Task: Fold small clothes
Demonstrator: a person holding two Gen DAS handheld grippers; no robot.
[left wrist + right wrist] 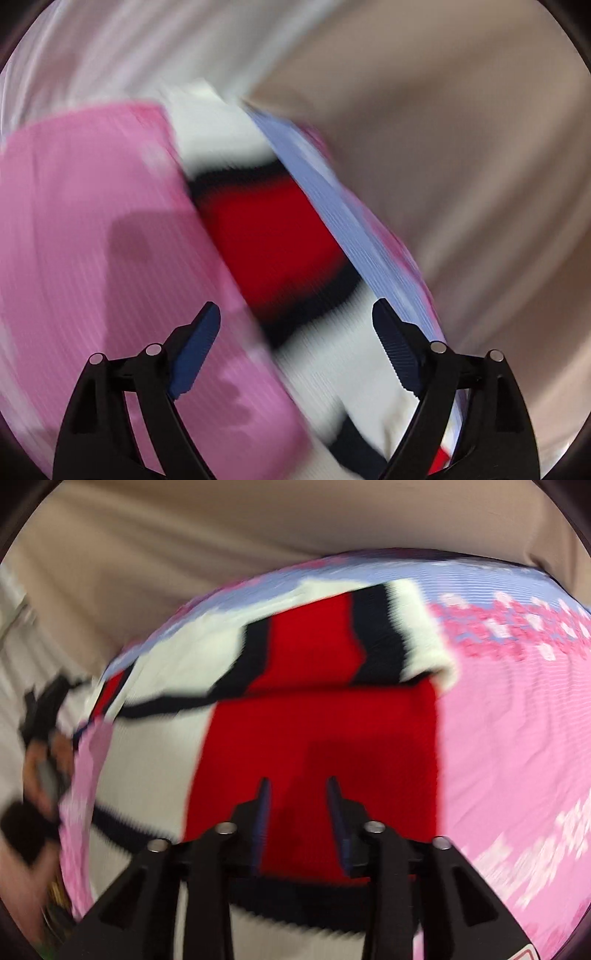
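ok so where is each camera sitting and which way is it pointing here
Left wrist view: sits on the left tongs, looking forward and down onto the red, white and black garment lying on a pink cloth; only its own two fingers show, spread wide with nothing between them.
Right wrist view: sits on the right tongs, looking down on the same garment; its own fingers show partly apart, and at the left edge a blurred hand with the other tongs.
Shared: both views hold the garment, the pink cloth and the beige surface.
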